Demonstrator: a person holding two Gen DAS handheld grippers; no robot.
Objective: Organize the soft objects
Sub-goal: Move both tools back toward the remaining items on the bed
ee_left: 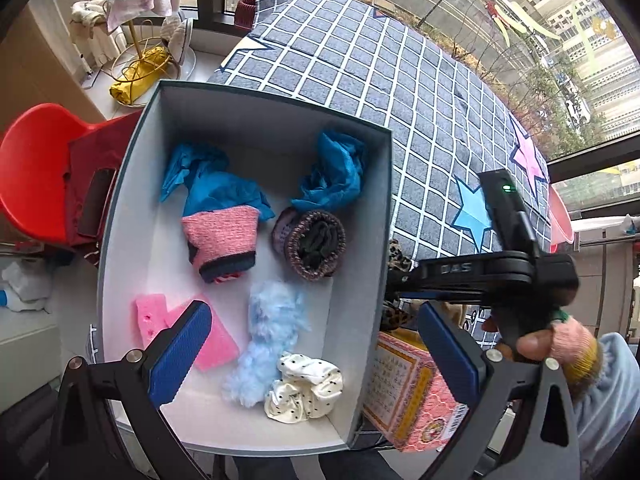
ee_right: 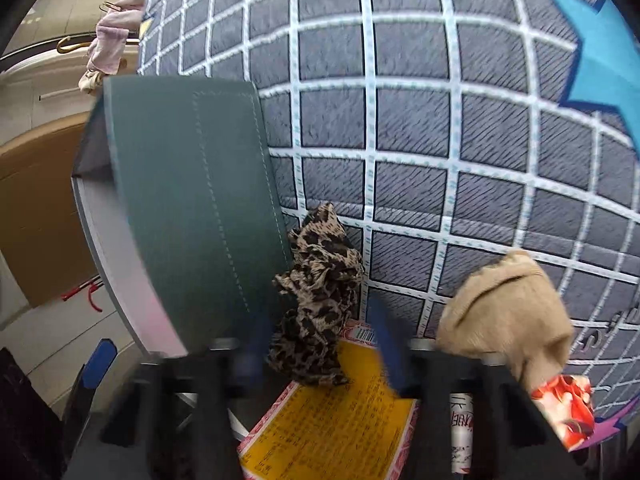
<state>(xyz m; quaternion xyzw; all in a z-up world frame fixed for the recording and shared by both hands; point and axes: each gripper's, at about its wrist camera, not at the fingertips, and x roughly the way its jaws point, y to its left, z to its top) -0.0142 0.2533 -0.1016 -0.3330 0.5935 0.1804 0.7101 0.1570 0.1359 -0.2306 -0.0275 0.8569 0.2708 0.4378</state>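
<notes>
With socks, scrunchies and sponges already in the box (ee_left: pixel 360 216), the right gripper (ee_right: pixel 316 346) closes around a leopard scrunchie (ee_right: pixel 320 300) lying just outside its wall, a tan sock (ee_right: pixel 508 316) waiting nearby, while the left gripper (ee_left: pixel 316 356) hovers spread above.

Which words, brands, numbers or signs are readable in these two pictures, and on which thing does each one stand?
"DAS": on the black body of the right gripper, seen from the left wrist camera.
Pink and yellow carton: dense print on its yellow face, too small to read; a barcode, digits unreadable.
White tube beside the carton: red characters, too blurred to read.
Grid-patterned cloth: dark letters at its right edge, cut off and unreadable.
</notes>
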